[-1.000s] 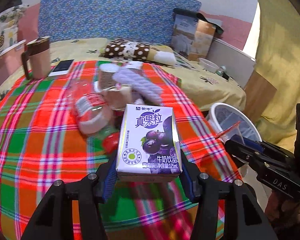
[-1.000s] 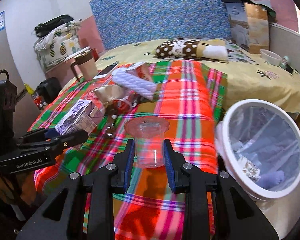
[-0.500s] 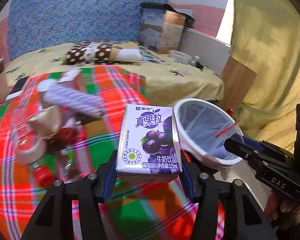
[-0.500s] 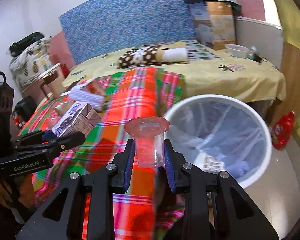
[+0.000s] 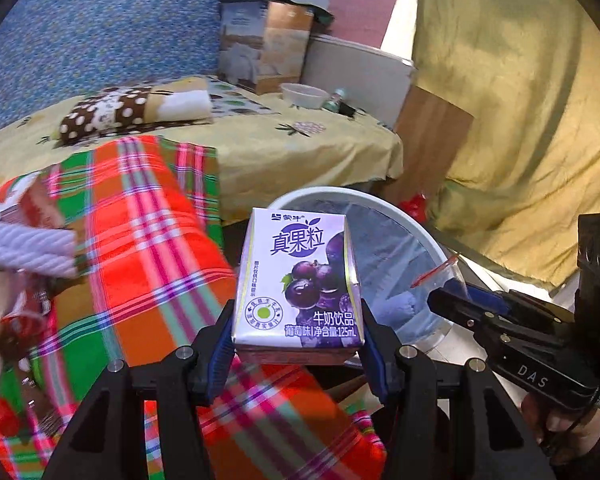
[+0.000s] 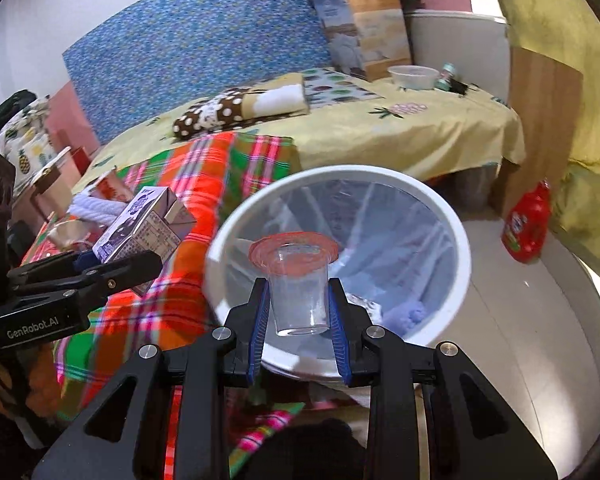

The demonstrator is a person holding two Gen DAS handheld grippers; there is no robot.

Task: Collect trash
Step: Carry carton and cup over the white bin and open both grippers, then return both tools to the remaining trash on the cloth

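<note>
My left gripper (image 5: pixel 298 330) is shut on a purple grape milk carton (image 5: pixel 300 280), held upright above the plaid cloth's edge, just short of the white bin (image 5: pixel 424 228). That carton (image 6: pixel 140 228) and the left gripper (image 6: pixel 112 268) also show at the left of the right wrist view. My right gripper (image 6: pixel 299 304) is shut on a clear plastic cup (image 6: pixel 296 288) with a red rim, hanging over the open white bin (image 6: pixel 460 252), which is lined with a clear bag and holds some trash. In the left wrist view the right gripper (image 5: pixel 452 300) shows at the right with the cup (image 5: pixel 436 276).
The plaid cloth (image 5: pixel 140 248) on the bed still carries a white twisted rope (image 5: pixel 24 248) and other litter at the left. A red bottle (image 6: pixel 528 224) stands on the floor beyond the bin. A bowl (image 6: pixel 414 76) and a paper bag (image 6: pixel 364 28) sit at the bed's far end.
Both grippers swung right from over the plaid cloth toward the bin, each keeping its load. The cup now hangs over the bin's opening; the carton is near its rim.
</note>
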